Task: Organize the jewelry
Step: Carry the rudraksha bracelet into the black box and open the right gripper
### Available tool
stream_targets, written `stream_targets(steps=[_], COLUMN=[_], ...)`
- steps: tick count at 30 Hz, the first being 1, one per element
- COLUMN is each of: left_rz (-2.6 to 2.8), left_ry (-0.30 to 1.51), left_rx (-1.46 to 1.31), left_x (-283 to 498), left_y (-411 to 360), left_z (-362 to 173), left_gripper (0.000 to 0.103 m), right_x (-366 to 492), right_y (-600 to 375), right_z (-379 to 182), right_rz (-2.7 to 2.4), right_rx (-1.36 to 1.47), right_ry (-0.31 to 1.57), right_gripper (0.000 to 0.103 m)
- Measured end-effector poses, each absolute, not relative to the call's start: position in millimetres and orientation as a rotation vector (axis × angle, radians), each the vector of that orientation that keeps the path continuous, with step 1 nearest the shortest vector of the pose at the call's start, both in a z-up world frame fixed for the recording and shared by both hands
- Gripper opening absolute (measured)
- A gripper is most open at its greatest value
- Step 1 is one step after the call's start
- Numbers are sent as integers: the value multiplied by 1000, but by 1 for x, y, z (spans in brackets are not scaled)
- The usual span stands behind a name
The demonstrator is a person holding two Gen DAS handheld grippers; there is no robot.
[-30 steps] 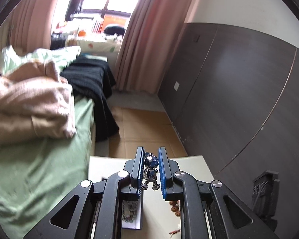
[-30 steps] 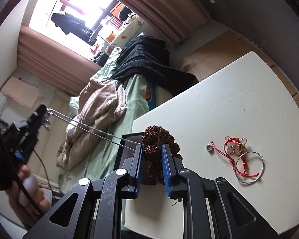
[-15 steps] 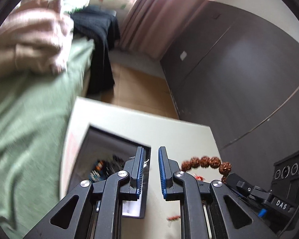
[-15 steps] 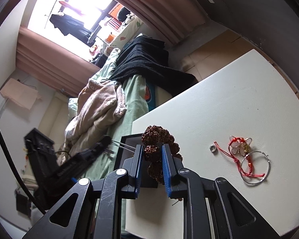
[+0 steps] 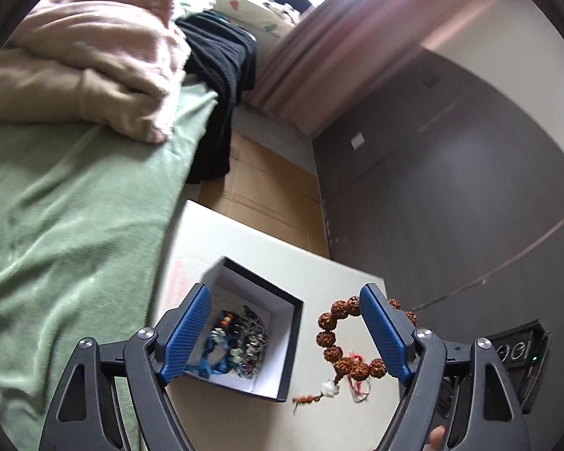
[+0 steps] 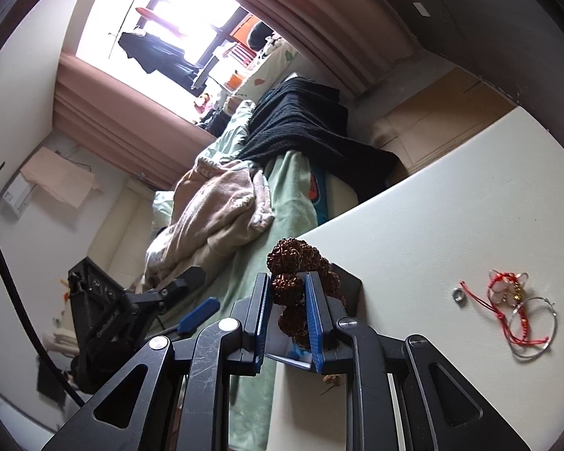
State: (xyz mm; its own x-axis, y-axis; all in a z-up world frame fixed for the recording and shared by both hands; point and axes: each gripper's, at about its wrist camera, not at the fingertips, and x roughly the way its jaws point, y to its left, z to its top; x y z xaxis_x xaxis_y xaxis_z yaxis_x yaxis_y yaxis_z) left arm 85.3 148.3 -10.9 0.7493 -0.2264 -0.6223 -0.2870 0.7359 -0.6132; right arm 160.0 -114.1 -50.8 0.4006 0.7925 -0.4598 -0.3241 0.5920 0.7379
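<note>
My right gripper (image 6: 288, 314) grips the bead bracelet (image 5: 351, 342) above the table's (image 6: 451, 225) left edge, beside the box (image 5: 287, 338). My left gripper (image 5: 285, 334) is spread, empty. I should lower slowly over the box, then release.

box (image 5: 292, 332) dark outside, white inside | bracelet (image 5: 342, 342) brown beads | cord (image 6: 502, 310) red | bedsheet (image 5: 64, 203) green, blurred

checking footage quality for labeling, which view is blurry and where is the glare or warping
Left wrist view: motion blur smears the open box and table, and fisheye bends the wall lines. Right wrist view: sharper; the window is blown out to white, while the brown bead bracelet between the right gripper fingers stays crisp.
</note>
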Motion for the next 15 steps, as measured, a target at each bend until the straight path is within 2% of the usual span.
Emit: stream_targets(steps=[15], left_rz=[66], left_ry=[696], left_rx=[-788], left_x=[61], left_y=[170], left_z=[-3], left_gripper=[82], right_x=[167], right_y=[-52], right_z=[-50], right_rz=[769], right_rx=[491], right_ry=[839], right_gripper=[20])
